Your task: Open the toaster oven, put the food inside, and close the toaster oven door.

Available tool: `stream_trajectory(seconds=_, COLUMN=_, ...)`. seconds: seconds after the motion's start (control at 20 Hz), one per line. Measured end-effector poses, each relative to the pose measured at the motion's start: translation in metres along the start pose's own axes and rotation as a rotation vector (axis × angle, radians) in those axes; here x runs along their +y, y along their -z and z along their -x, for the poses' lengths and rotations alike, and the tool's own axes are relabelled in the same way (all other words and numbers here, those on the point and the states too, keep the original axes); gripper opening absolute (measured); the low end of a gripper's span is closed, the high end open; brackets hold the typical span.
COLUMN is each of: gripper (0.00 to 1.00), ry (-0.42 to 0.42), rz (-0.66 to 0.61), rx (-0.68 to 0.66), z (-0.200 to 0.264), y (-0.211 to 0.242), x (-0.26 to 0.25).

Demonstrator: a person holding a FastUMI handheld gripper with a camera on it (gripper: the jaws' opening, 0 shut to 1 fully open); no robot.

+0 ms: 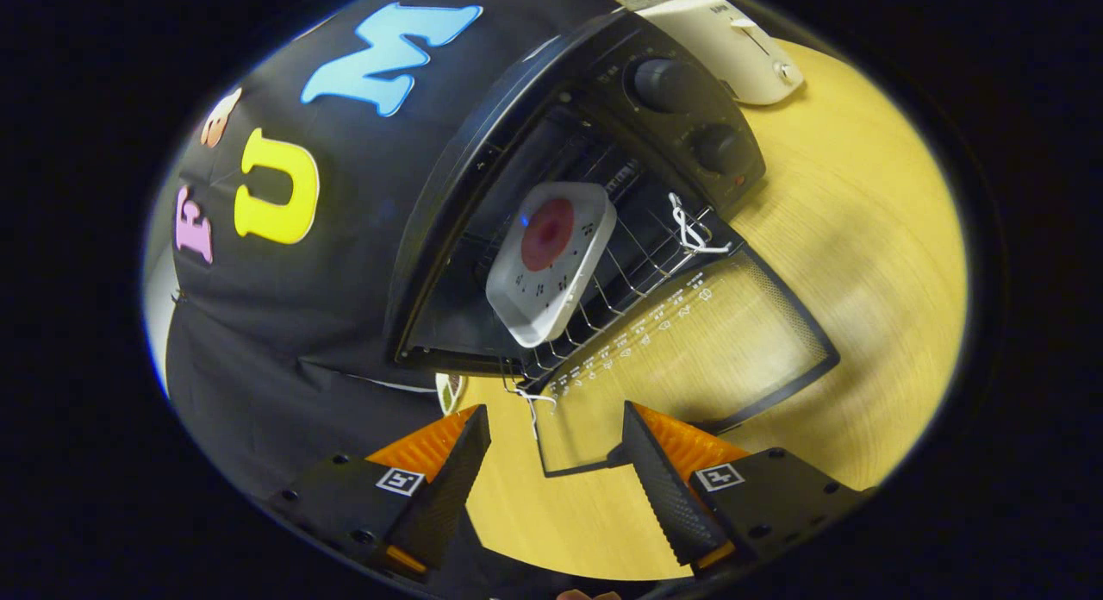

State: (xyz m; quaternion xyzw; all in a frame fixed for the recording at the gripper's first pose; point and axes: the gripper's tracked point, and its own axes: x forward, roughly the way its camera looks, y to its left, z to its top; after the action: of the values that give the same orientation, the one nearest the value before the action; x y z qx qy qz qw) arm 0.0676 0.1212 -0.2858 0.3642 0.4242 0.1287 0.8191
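The gripper [551, 449] hangs with its fingers spread apart and nothing between them but bare table [870, 264]. Ahead of the fingers the toaster oven [526, 126] stands with its glass door [689, 350] dropped flat toward the gripper, the door's handle edge lying just in front of the fingertips. Beyond the door, the white square plate [551, 259] with the round red food [547, 234] on it sits on the wire rack [629, 272], which is drawn partly out over the door hinge, so the plate rests at the mouth of the oven rather than deep within. By the look of it the opening and loading steps are done, and the closing step is in hand. The next move likely calls for the fingers to get under or onto the door's near edge and swing it up, and the protruding rack may need to slide back first, or the door could catch on it. White cords [689, 229] tied at the rack's corners lie near the hinge line and could snag. Open table lies to the right of the gripper and door; to the left the booth's cloth wall comes close. Beyond the oven on the right stands a white toaster [732, 44], well apart from the door's swing.
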Motion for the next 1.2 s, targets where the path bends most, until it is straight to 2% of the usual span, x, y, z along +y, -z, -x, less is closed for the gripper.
stream_trajectory(seconds=0.2, gripper=0.98, ry=0.091, rz=0.205, rx=-0.012, z=0.009, y=0.007, x=-0.015)
stream_trajectory(seconds=0.4, gripper=0.98, ry=0.274, rz=0.409, rx=-0.017, z=0.018, y=0.004, x=-0.052)
stream_trajectory(seconds=0.65, gripper=0.99, ry=0.445, rz=0.532, rx=0.038, z=0.027, y=0.014, x=-0.093)
stream_trajectory(seconds=0.9, gripper=0.99, ry=0.526, rz=0.656, rx=0.112, z=0.023, y=0.035, x=-0.114)
stream_trajectory(seconds=1.1, gripper=0.99, ry=0.567, rz=0.659, rx=0.108, z=0.010, y=0.033, x=-0.122)
stream_trajectory(seconds=1.2, gripper=0.99, ry=0.560, rz=0.647, rx=0.116, z=0.002, y=0.037, x=-0.119)
